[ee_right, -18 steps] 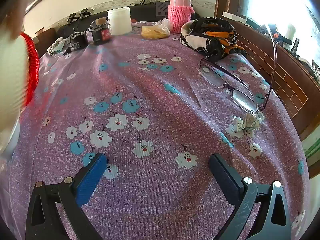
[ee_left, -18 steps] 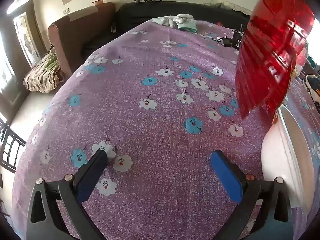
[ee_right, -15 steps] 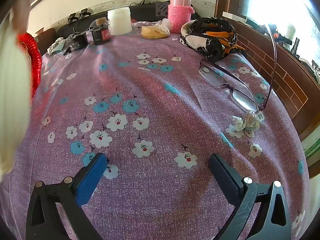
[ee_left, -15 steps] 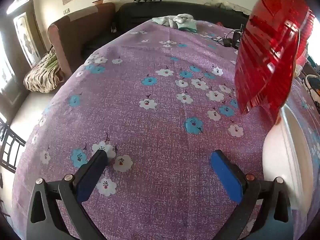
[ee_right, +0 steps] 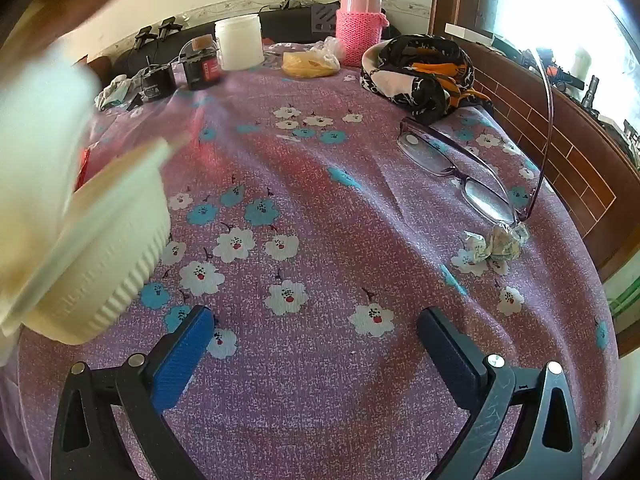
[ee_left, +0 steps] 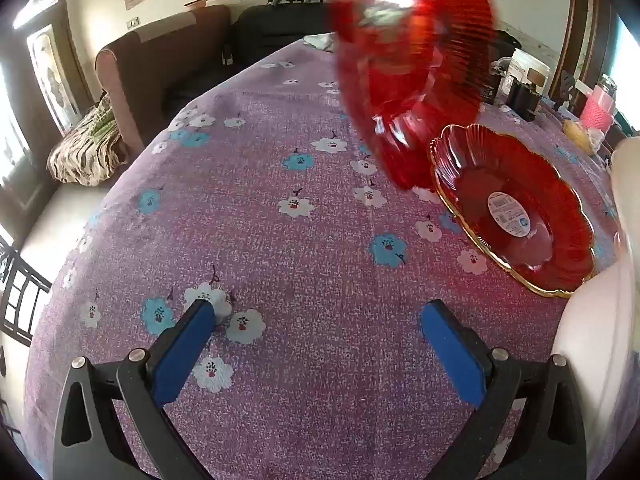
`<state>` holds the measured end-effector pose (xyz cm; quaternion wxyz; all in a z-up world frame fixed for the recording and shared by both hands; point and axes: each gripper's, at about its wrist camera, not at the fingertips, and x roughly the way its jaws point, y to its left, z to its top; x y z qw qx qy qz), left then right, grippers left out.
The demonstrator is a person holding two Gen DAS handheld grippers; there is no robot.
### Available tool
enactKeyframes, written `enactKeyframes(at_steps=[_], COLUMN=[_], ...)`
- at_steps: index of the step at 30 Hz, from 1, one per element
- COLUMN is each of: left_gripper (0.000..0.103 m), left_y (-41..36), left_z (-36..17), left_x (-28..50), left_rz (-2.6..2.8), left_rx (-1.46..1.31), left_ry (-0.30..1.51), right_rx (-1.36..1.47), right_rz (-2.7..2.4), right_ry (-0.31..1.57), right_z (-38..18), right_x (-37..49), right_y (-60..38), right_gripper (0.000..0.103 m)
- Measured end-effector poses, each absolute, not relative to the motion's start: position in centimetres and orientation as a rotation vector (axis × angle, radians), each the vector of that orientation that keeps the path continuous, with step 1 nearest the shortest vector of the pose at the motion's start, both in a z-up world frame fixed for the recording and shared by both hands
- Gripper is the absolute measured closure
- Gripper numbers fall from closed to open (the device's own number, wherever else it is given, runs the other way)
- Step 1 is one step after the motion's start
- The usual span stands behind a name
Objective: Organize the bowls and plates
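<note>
In the left wrist view a red glass plate (ee_left: 516,208) with a gold rim lies on the purple floral cloth (ee_left: 280,248) at the right. A second red glass dish (ee_left: 404,64), blurred, is in the air above and behind it, tilted. A white bowl's edge (ee_left: 592,344) shows at the far right. My left gripper (ee_left: 320,344) is open and empty, low over the cloth. In the right wrist view a white ribbed bowl (ee_right: 104,264), blurred, is tilted at the left. My right gripper (ee_right: 316,348) is open and empty.
Purple-framed glasses (ee_right: 472,168) and a crumpled paper (ee_right: 496,240) lie at the right. A patterned scarf (ee_right: 416,72), pink flask (ee_right: 360,28), white jar (ee_right: 239,46) and small dark jars (ee_right: 202,68) stand at the far edge. A sofa (ee_left: 160,64) stands beyond the table.
The red dishes have swung left and apart: one now lies flat on the cloth, the other is in the air. The white bowl has moved further into the right wrist view. Both grippers stay put.
</note>
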<state>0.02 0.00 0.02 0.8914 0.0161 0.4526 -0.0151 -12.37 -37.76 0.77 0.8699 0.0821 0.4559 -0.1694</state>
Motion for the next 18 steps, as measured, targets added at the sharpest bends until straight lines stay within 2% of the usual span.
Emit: enactKeyframes(at_steps=[18], left_gripper=[0.0], left_y=[0.0], left_z=[0.01], left_x=[0.02], left_rz=[-0.031], left_rx=[0.033], left_ry=[0.939], right_rx=[0.174], right_rz=[-0.354], right_ry=[0.954], right_z=[0.97], right_x=[-12.34], right_y=[-37.74], right_gripper=[0.001])
